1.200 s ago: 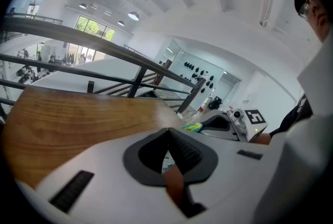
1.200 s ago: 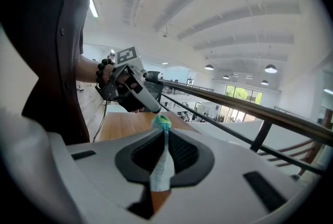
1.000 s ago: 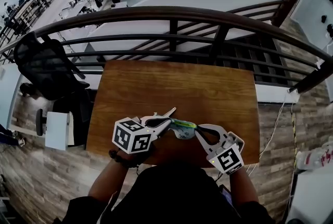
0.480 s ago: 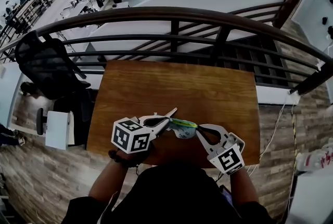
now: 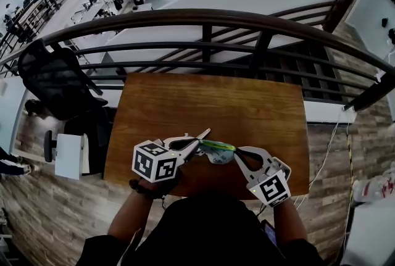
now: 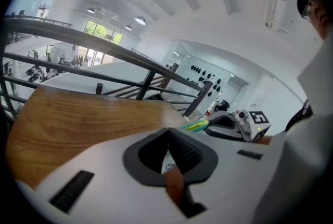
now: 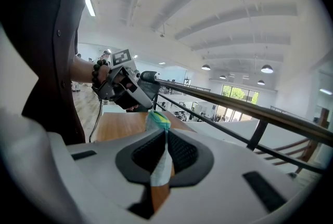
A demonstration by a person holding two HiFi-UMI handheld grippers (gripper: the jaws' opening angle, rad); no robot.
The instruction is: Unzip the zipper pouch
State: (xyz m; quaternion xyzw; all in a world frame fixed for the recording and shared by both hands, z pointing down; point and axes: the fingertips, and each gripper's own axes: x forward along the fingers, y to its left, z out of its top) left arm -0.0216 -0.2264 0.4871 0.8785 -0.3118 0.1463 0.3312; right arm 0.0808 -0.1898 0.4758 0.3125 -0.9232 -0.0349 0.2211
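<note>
Nothing moved — left hand-held gripper and right hand-held gripper pinch pouch.

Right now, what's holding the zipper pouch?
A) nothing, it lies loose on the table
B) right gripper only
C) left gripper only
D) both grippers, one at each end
D: the zipper pouch spans from the left gripper to the right gripper, and each gripper view shows pouch material pinched in shut jaws.
</note>
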